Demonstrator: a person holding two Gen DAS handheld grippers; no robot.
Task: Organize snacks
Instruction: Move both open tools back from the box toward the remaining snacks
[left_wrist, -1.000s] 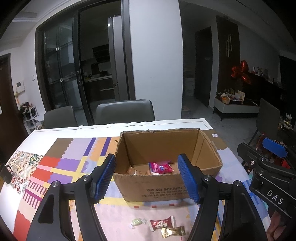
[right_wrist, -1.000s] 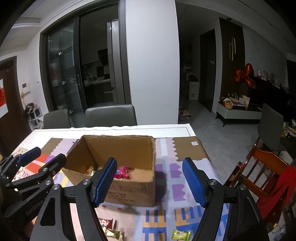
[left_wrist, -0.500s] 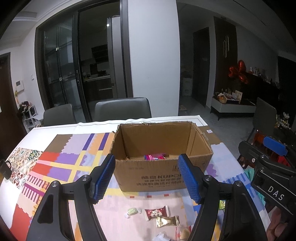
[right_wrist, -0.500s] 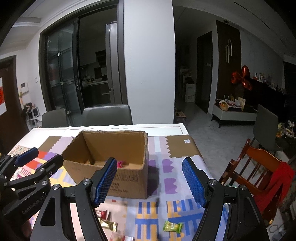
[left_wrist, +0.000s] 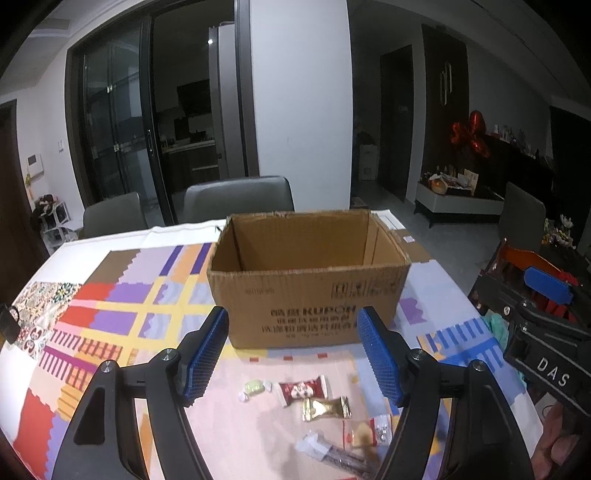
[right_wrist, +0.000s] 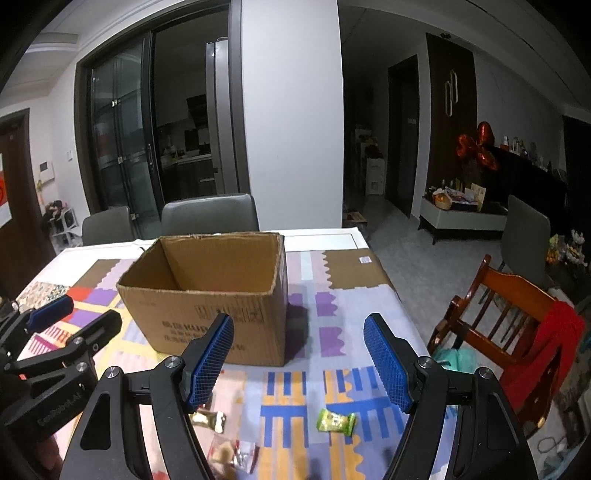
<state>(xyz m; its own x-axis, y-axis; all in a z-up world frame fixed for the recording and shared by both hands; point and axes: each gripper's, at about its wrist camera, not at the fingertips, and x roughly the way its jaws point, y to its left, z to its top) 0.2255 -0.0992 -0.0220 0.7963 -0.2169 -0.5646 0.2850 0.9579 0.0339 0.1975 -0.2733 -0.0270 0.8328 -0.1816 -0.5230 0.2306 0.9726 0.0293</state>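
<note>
Both pairs of fingers stand spread wide with nothing between them: your left gripper (left_wrist: 291, 354) hangs over the near part of the patterned tablecloth (left_wrist: 110, 314), and your right gripper (right_wrist: 299, 360) sits beside it, further toward the table's right edge. Ahead of both stands the open cardboard box (left_wrist: 310, 284), well beyond the fingertips, and from this low angle you cannot see what lies inside it. Below and between your left fingers lies the loose cluster: a red wrapped candy (left_wrist: 303, 389), a gold wrapped candy (left_wrist: 325, 408) touching its lower edge, a pale green sweet (left_wrist: 255, 387) just to the left, and clear packets (left_wrist: 365, 435) nearer you. A green candy (right_wrist: 335, 421) lies alone below your right fingers. The step in hand looks like picking the next snack. Come straight down over one piece, straddle its short width, and close only once both pads bracket it, so neighbours are not dragged along.
</note>
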